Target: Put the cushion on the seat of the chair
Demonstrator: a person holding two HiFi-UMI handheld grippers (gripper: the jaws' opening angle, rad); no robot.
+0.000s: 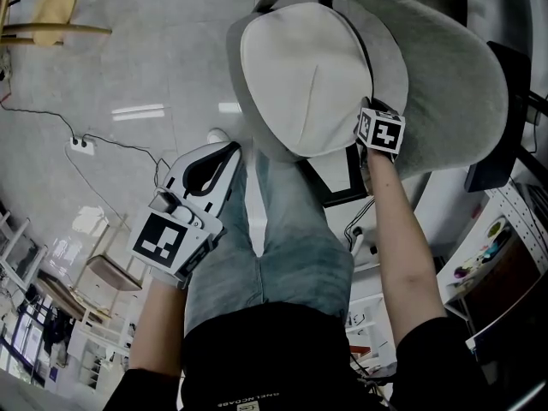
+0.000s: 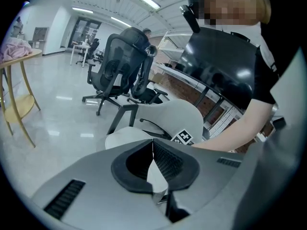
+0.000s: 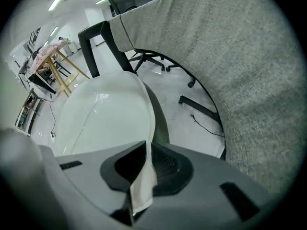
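A white cushion [image 1: 300, 75] lies on the seat of a grey fabric chair, in front of its curved backrest [image 1: 445, 84]. My right gripper [image 1: 373, 122] points steeply down at the cushion's right edge. In the right gripper view its jaws [image 3: 145, 145] are shut on a fold of the cushion [image 3: 110, 119] rim, with the backrest [image 3: 240, 71] close on the right. My left gripper [image 1: 231, 151] hovers just off the seat's near left edge, apart from the cushion. Its tips [image 2: 153, 145] meet with nothing clearly gripped, and the cushion [image 2: 127, 137] lies beyond them.
The person's jeans-clad legs [image 1: 291, 238] stand against the chair front. A power strip and cable [image 1: 81, 144] lie on the glossy floor at left, beyond them a wooden stool [image 1: 43, 15]. Black office chairs [image 2: 117, 66] stand farther off. Shelves with clutter [image 1: 505, 247] crowd the right.
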